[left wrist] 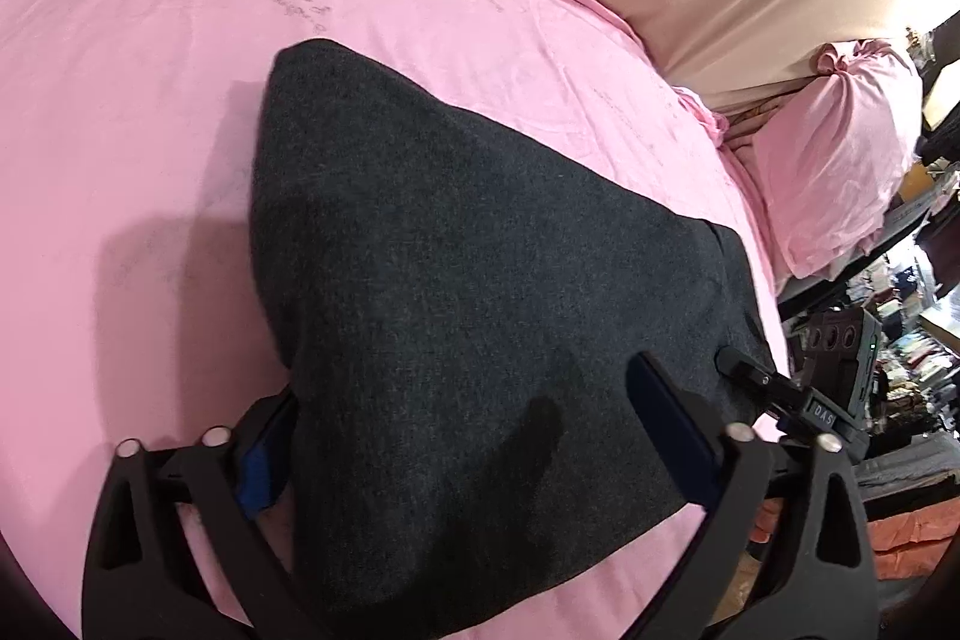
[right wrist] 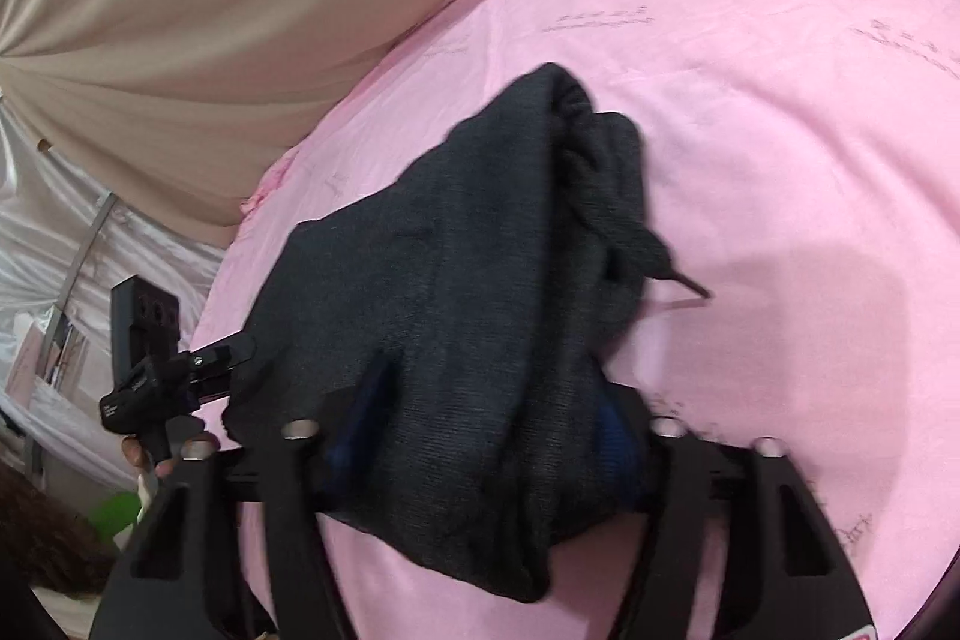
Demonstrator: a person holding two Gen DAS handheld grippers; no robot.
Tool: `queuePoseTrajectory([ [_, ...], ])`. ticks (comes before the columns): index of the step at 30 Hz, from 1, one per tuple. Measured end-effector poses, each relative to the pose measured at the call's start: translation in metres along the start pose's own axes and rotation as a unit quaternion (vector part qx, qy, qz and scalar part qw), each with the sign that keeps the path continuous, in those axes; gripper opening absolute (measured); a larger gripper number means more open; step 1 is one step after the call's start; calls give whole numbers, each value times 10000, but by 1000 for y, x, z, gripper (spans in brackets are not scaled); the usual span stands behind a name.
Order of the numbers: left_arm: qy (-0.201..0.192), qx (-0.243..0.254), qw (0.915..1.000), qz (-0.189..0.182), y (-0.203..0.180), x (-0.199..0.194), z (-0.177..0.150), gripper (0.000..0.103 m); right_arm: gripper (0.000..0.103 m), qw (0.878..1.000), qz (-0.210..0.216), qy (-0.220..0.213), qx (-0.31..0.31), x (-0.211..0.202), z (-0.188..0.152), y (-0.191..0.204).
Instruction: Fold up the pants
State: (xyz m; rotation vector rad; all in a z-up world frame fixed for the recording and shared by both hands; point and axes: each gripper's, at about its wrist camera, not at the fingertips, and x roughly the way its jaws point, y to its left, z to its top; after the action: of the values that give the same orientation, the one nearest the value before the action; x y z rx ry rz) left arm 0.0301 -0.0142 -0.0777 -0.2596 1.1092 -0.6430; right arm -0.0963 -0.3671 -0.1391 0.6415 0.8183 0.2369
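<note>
Dark pants (left wrist: 480,292) lie on the pink sheet (left wrist: 150,130), a pink pillow (left wrist: 840,160) beyond; left gripper (left wrist: 468,430) spread wide astride them, right gripper (right wrist: 480,436) clamped on them

One pair of dark pants (left wrist: 468,292), one pink sheet (left wrist: 150,100), one pillow (left wrist: 840,160), two grippers.

Both cameras sit just behind their claws and look steeply down, very near the dark pants (left wrist: 468,280) on the pink bed sheet (left wrist: 150,100). Each view shows the other claw at its side: the right claw (left wrist: 744,370), the left claw (right wrist: 240,349).
</note>
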Motion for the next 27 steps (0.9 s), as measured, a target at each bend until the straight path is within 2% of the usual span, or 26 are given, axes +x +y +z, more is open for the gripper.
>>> queuePoseTrajectory([
  [1, 6, -7, 9998, 182, 0, -2, 0, 54, 39, 10000, -15, -20, 36, -3, -1, -1],
  [2, 87, -61, 9996, 262, 3, -2, 0, 30, 37, 10000, -48, -25, 25, -4, -2, 1],
  [3, 181, -270, 9994, 97, 10, -1, 0, 27, 34, 10000, -72, -45, -2, -6, -2, 6],
  [5, 259, -377, 9990, -20, 13, -5, 2, 25, 31, 9999, -62, -90, -63, -14, 0, 16],
  [9, 260, -190, 9993, -214, -2, -40, 2, 24, 29, 9996, -3, -134, -264, -42, -3, 45],
  [12, 327, -40, 9989, -320, -8, -67, -12, 24, 29, 9994, 16, 6, -332, -61, -23, 56],
  [14, 460, -38, 9987, -223, -4, -71, -30, 26, 30, 9994, -88, 199, -267, -53, -42, 50],
  [16, 653, -37, 9976, 219, 3, -55, -47, 29, 38, 9980, -440, 421, -185, -37, -60, 35],
  [17, 717, -68, 9965, 419, 8, -47, -55, 34, 43, 9979, -493, 420, -71, -34, -66, 27],
  [18, 682, -129, 9966, 438, 11, -46, -60, 34, 45, 9989, -333, 314, 42, -40, -70, 23],
  [20, 409, -170, 9979, 467, 8, -65, -64, 36, 47, 9990, -437, 28, 19, -64, -74, 29],
  [22, -157, 203, 9964, 805, -8, -101, -64, 53, 48, 9980, -501, -277, -284, -91, -77, 42],
  [23, -447, 402, 9936, 957, -17, -115, -65, 74, 49, 9977, -463, -318, -384, -98, -79, 47],
  [24, -687, 580, 9906, 1029, -26, -127, -65, 85, 49, 9975, -422, -314, -468, -102, -80, 51],
  [25, -923, 855, 9861, 1080, -40, -137, -67, 87, 49, 9972, -410, -245, -574, -100, -81, 54],
  [27, -1062, 1418, 9795, 960, -68, -141, -73, 93, 47, 9965, -511, 13, -666, -85, -84, 56],
])
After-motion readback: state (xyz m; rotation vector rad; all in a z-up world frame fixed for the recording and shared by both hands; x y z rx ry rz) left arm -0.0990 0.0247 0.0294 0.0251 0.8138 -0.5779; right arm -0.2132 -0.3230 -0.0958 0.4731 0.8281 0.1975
